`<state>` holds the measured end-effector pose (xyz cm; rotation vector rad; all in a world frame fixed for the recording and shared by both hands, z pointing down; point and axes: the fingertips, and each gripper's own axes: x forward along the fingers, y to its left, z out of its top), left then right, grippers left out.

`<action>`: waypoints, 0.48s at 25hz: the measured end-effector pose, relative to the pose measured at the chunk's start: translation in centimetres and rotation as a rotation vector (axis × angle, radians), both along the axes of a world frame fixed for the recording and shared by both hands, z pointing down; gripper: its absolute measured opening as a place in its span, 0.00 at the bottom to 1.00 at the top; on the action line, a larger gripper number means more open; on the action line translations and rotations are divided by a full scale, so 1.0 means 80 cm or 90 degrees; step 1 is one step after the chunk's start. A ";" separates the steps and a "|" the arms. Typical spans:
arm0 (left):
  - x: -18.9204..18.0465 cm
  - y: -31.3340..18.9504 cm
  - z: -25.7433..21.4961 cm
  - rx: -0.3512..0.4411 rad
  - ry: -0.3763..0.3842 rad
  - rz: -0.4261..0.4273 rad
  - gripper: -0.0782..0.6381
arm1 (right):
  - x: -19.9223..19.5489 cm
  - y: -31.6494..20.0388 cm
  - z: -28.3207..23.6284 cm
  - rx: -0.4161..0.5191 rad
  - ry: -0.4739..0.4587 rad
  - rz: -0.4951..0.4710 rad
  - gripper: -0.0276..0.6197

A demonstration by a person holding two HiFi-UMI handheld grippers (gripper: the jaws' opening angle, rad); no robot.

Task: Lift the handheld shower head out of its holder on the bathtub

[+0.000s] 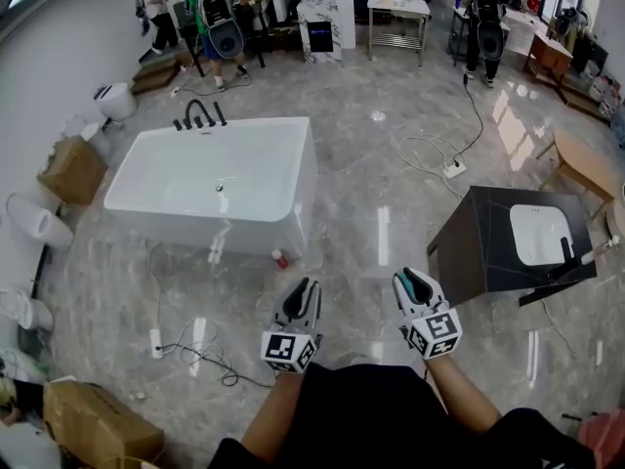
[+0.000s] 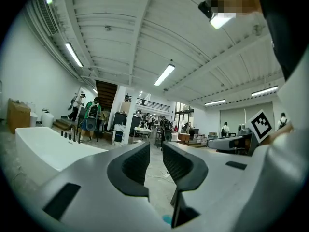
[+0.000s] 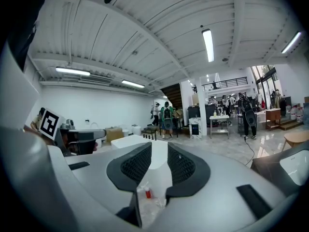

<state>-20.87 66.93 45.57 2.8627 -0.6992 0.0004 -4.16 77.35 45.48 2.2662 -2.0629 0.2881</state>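
Note:
A white freestanding bathtub (image 1: 305, 179) stands on the marble floor ahead and to the left. A set of black tap fittings (image 1: 199, 115) rises from its far rim; I cannot pick out the handheld shower head among them at this distance. The fittings also show in the left gripper view, as the tap fittings (image 2: 72, 135), and in the right gripper view (image 3: 147, 129). My left gripper (image 1: 306, 286) and right gripper (image 1: 410, 279) hover side by side near my body, well short of the tub. Each stands a little open, left gripper (image 2: 155, 151) and right gripper (image 3: 159, 151), with nothing between the pads.
A small red-capped bottle (image 1: 280, 259) lies on the floor by the tub's near corner. A black vanity block with a white basin (image 1: 488, 247) stands to the right. Cables and a power strip (image 1: 454, 170) cross the floor. Cardboard boxes (image 1: 73, 169) line the left wall; people (image 1: 220, 18) stand far back.

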 end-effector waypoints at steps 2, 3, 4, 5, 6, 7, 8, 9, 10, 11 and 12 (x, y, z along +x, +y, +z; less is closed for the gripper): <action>-0.002 -0.003 0.003 -0.007 -0.003 -0.012 0.24 | 0.001 0.001 0.003 -0.008 -0.002 -0.005 0.19; -0.002 -0.006 0.004 -0.011 -0.004 -0.019 0.27 | 0.002 0.001 0.005 -0.011 -0.001 -0.006 0.19; -0.001 -0.008 0.005 -0.014 -0.003 -0.025 0.31 | 0.003 0.000 0.007 -0.013 -0.001 -0.005 0.22; 0.000 -0.009 0.004 -0.015 -0.003 -0.030 0.35 | 0.004 0.001 0.010 -0.017 -0.004 -0.004 0.27; 0.000 -0.010 0.004 -0.015 -0.002 -0.033 0.38 | 0.005 0.001 0.013 -0.021 -0.010 -0.004 0.32; 0.001 -0.009 0.004 -0.015 -0.002 -0.035 0.39 | 0.005 0.001 0.015 -0.024 -0.016 -0.004 0.35; 0.000 -0.008 0.005 -0.016 -0.003 -0.035 0.40 | 0.004 0.001 0.017 -0.026 -0.019 -0.006 0.36; 0.000 -0.007 0.006 -0.017 -0.004 -0.034 0.41 | 0.003 0.002 0.018 -0.027 -0.020 -0.007 0.36; 0.000 -0.005 0.008 -0.018 -0.007 -0.033 0.42 | 0.002 0.003 0.019 -0.028 -0.020 -0.009 0.36; -0.001 -0.004 0.010 -0.020 -0.008 -0.030 0.42 | 0.001 0.003 0.020 -0.029 -0.020 -0.010 0.36; -0.002 -0.003 0.012 -0.023 -0.008 -0.028 0.43 | -0.001 0.003 0.022 -0.030 -0.022 -0.012 0.36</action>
